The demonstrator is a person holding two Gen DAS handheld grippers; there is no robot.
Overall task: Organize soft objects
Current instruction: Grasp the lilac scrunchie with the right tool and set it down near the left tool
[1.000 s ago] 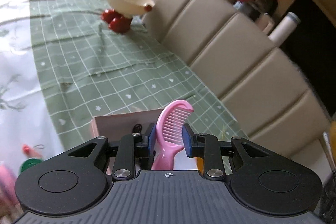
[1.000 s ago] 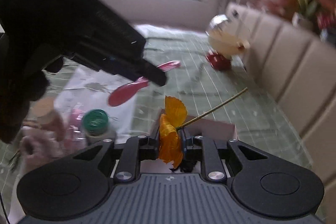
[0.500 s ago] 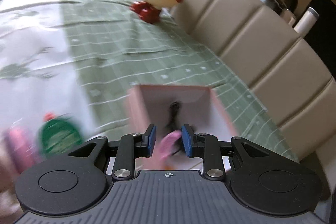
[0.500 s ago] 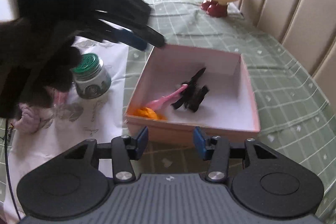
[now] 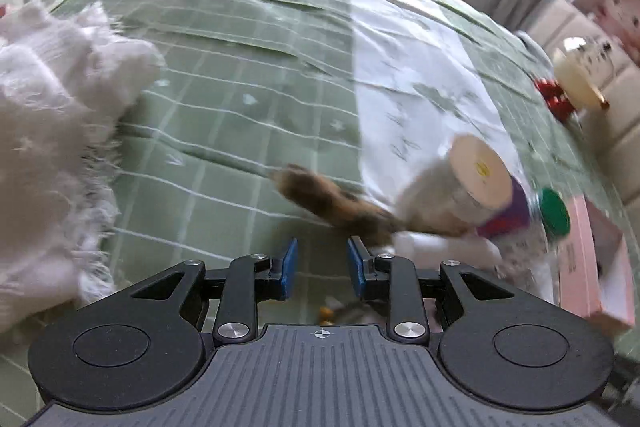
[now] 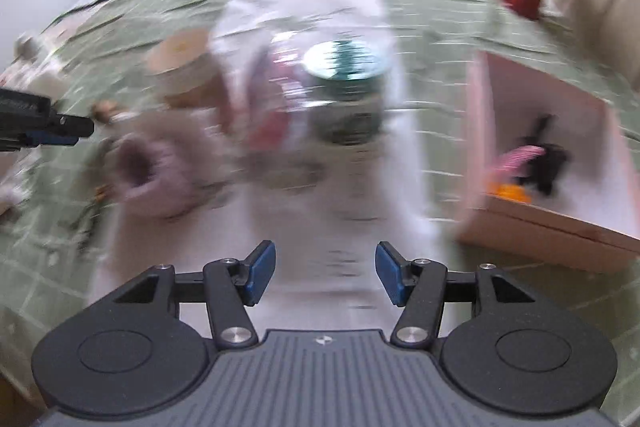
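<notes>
My left gripper (image 5: 318, 269) is open and empty, low over the green checked tablecloth (image 5: 240, 75). A fluffy white cloth (image 5: 52, 131) lies to its left. A brown furry piece (image 5: 320, 195) lies just ahead to the right. My right gripper (image 6: 324, 273) is open and empty above a white cloth runner (image 6: 320, 219). A mauve scrunchie (image 6: 148, 183) lies ahead on its left. The pink box (image 6: 532, 223) at right holds the pink comb (image 6: 516, 159), a black clip (image 6: 548, 163) and the orange flower (image 6: 510, 191). The view is blurred.
A green-lidded jar (image 6: 344, 87) and a beige-lidded container (image 6: 180, 67) stand ahead of the right gripper. A cream toy with red feet (image 5: 576, 87) stands far back by the padded bench. The left gripper's tip (image 6: 60, 127) shows at the right view's left edge.
The comb and the orange flower now lie in the pink box. Both grippers have opened and swung left, away from the box, toward the cloths and the scrunchie.
</notes>
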